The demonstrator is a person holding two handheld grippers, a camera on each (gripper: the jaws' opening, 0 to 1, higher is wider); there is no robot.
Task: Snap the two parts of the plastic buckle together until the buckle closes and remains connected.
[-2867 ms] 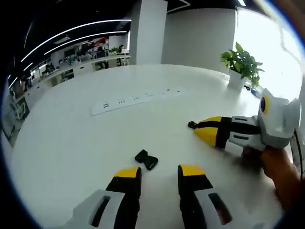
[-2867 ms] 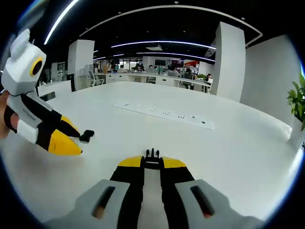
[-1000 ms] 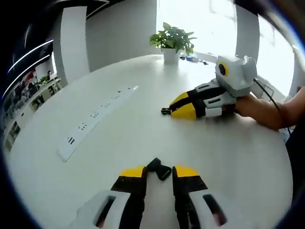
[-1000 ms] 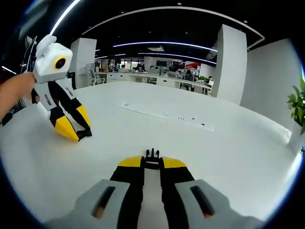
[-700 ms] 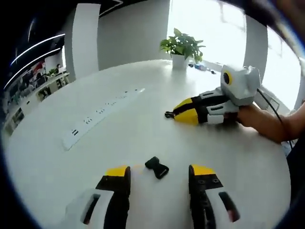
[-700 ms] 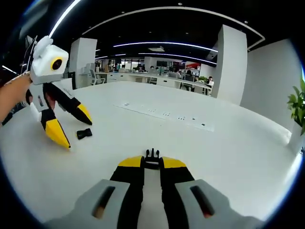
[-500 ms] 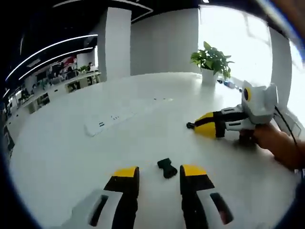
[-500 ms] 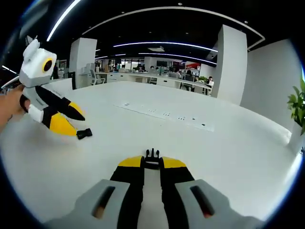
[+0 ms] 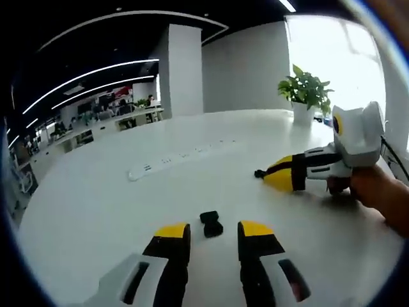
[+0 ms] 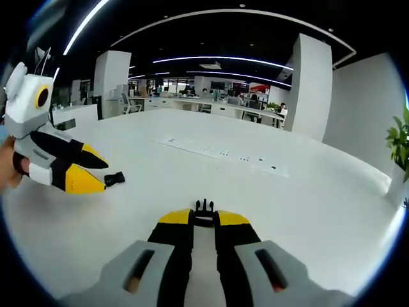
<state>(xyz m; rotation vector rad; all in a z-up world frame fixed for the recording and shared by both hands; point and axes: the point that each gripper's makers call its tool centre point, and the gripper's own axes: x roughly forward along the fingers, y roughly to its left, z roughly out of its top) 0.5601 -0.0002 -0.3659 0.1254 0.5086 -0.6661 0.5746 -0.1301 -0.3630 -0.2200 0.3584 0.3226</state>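
A small black buckle part lies loose on the white table, just ahead of my left gripper, whose yellow-tipped jaws stand open on either side of it without touching it. In the right gripper view the same part sits at the tips of the left gripper, which a hand holds low over the table. My right gripper is shut on the other buckle part, whose prongs stick out past the tips. From the right of the left gripper view comes the right gripper, its buckle part pointing left.
A long white power strip lies across the table beyond both grippers. A potted plant stands at the table's far edge. A hand grips the right gripper. Office desks and a pillar lie behind.
The left gripper opened wide over the loose part, then tilted down low behind it with the jaws narrower. The part stayed on the table. The right gripper did not move.
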